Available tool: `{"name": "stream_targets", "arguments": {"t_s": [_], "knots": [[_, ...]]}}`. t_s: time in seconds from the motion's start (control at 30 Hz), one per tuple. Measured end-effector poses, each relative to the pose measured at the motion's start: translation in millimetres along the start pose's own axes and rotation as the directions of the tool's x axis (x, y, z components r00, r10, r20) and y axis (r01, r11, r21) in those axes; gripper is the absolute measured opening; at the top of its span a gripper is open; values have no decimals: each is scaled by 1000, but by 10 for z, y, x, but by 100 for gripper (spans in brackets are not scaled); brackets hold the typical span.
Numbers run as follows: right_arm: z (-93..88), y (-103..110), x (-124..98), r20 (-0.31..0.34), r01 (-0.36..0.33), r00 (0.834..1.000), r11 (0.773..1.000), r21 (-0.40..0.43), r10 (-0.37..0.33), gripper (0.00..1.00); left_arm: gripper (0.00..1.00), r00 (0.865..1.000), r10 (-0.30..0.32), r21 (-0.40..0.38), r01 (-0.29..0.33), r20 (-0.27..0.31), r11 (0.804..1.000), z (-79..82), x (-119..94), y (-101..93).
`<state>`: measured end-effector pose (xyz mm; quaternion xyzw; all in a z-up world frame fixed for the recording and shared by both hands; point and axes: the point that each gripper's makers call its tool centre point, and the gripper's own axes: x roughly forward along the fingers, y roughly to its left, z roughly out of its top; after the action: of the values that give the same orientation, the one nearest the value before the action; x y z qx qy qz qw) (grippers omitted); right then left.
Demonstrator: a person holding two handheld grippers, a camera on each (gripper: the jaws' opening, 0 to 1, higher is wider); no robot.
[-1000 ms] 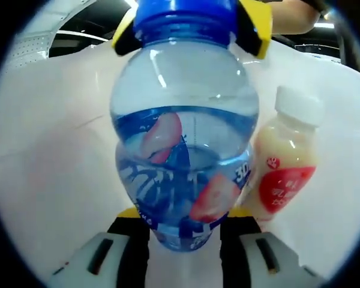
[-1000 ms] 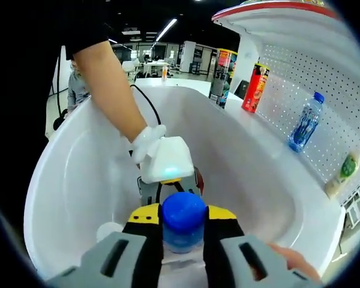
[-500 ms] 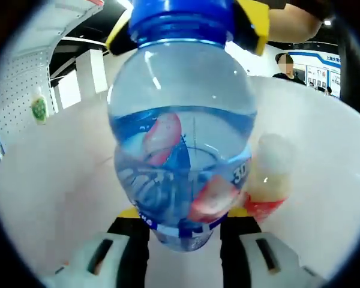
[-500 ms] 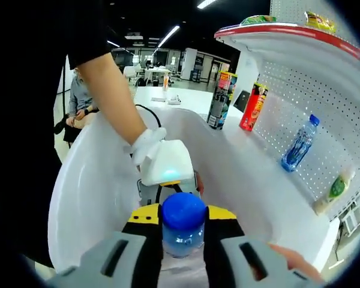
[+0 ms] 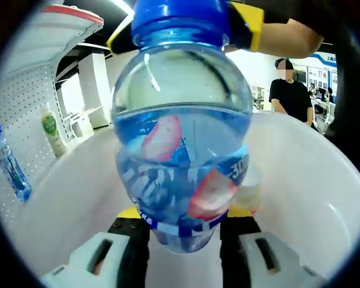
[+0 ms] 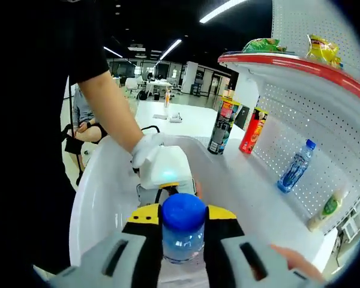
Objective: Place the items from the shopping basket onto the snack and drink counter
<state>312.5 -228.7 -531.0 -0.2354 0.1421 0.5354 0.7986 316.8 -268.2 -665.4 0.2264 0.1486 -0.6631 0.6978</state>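
A clear water bottle (image 5: 183, 150) with a blue cap (image 6: 183, 219) and a blue label is held at both ends. My left gripper (image 5: 183, 231) is shut on its base. My right gripper (image 6: 183, 240) is shut on the cap end, and its yellow pads (image 5: 252, 24) flank the cap in the left gripper view. A gloved hand holds the left gripper (image 6: 165, 171) beyond the cap. The bottle hangs over the white basket (image 5: 312, 180) (image 6: 105, 192). A pale milky drink bottle (image 5: 247, 189) stands in the basket, mostly hidden behind the water bottle.
The white counter (image 6: 252, 186) lies to the right of the basket, against a pegboard wall. On it stand a dark can (image 6: 219, 126), a red tube (image 6: 250, 131), a water bottle (image 6: 294, 167) and a green-labelled bottle (image 6: 325, 210). A red-edged shelf (image 6: 300, 63) above carries snack bags.
Both grippers have lifted the water bottle higher out of the basket. The basket rim and milky bottle now sit lower, and more of the counter and shelf shows.
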Motion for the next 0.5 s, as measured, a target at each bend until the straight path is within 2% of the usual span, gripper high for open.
{"name": "stream_targets", "arguments": {"t_s": [0.13, 0.37, 0.5], "knots": [[116, 0, -20, 27, -1, 1000, 1000, 18, 1, 23, 45, 1000, 4, -20, -4, -7, 1000, 61, -102, -20], [374, 59, -50, 35, -3, 999, 999, -40, 4, 23, 46, 999, 43, -31, -43, -7, 999, 183, -307, -18], [526, 36, -84, 61, 4, 998, 999, -47, -1, 22, 46, 998, 61, -34, -62, -11, 998, 260, -445, 10]]}}
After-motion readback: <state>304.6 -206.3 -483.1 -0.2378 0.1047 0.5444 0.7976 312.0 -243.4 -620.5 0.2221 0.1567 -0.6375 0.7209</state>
